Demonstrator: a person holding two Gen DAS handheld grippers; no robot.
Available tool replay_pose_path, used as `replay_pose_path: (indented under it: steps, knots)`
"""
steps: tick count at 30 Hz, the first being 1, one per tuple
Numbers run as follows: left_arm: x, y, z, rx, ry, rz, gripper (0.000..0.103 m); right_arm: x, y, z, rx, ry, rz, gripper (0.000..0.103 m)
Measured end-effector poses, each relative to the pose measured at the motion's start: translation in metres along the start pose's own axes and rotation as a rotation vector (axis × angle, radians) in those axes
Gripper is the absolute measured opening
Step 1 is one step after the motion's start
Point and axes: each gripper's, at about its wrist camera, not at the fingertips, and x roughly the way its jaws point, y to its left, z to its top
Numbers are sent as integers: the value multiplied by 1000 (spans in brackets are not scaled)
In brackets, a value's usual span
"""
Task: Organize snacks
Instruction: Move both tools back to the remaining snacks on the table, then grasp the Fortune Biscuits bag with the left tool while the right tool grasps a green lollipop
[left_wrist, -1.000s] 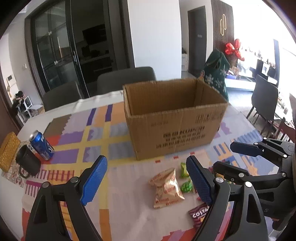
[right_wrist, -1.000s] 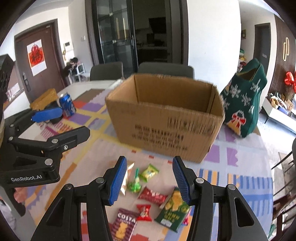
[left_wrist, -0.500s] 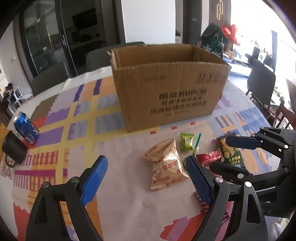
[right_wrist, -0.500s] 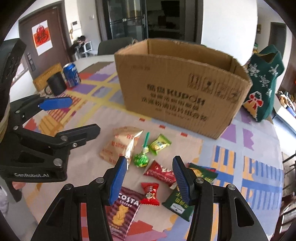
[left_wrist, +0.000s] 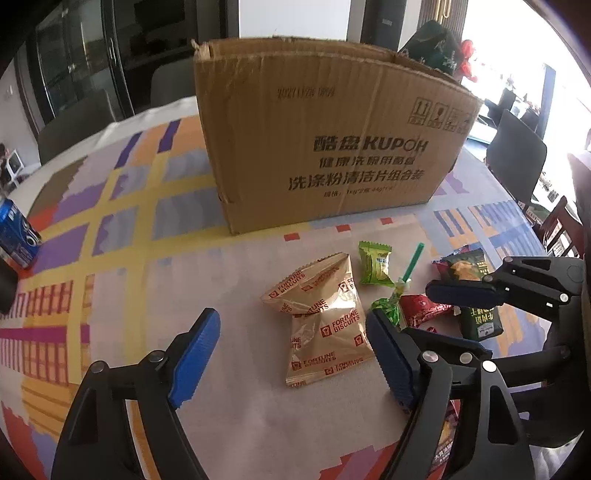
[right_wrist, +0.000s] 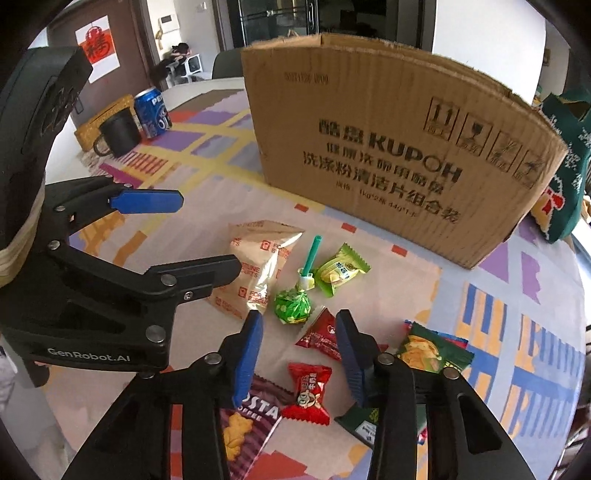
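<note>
Patterned cloth in purple, yellow and orange blocks covers the desk (left_wrist: 122, 206), with dark glass doors and grey chairs behind it. Near the middle stands an open cardboard box (left_wrist: 332, 147) printed with KUPOH and Chinese text, and in front of it the snacks lie loose on the cloth. Two tan Fortune Biscuits packets (left_wrist: 321, 321) overlap each other; just beside them are a small green candy packet (left_wrist: 375, 264) and a green-wrapped lollipop (right_wrist: 293, 304) with a teal stick. Further right lie a red triangular packet (right_wrist: 319, 338), a red wrapped candy (right_wrist: 308, 387), a dark green chip bag (right_wrist: 424, 352) and a maroon Costa cookie pack (right_wrist: 251, 421). The left tongs (left_wrist: 291, 354) hang over the biscuit packets with their blue pads wide apart on either side, gripping nothing; the jaws have just been closing a little. The right tongs (right_wrist: 299, 354) sit above the red packet and red candy, jaws partly open and just narrowed further, pads not pressing on anything. At the far left edge of the desk stand a blue Pepsi can (right_wrist: 151, 112) and a black mug (right_wrist: 120, 134), close together. A green knitted bag (right_wrist: 565, 166) sits behind the box's right end.
</note>
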Motion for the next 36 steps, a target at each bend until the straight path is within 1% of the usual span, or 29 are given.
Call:
replay_pose_path:
  steps: [8, 14, 18, 19, 21, 26, 28, 30, 36]
  knots:
    - [19, 10, 7, -48, 43, -42, 77, 16, -2, 4, 4, 16, 20, 34]
    - [29, 14, 8, -86, 68, -84, 69, 26, 2, 11, -19, 34, 40, 30]
    - [32, 14, 9, -91, 75, -91, 63, 32, 5, 12, -32, 45, 40, 29]
    - [32, 14, 9, -92, 77, -94, 60, 34, 4, 12, -28, 47, 42, 27]
    - [33, 13, 9, -93, 86, -103, 57, 36, 2, 12, -14, 48, 48, 27]
    - [37, 9, 9, -106, 95, -135, 44, 36, -1, 11, 1, 40, 52, 27]
    - [34, 8, 8, -99, 85, -125, 41, 35, -1, 10, 3, 36, 52, 27]
    - [31, 7, 8, -95, 73, -93, 40, 33, -3, 8, 12, 31, 51, 27]
    - [11, 8, 7, -83, 21, -1, 39, 25, -8, 4, 39, 17, 52, 27]
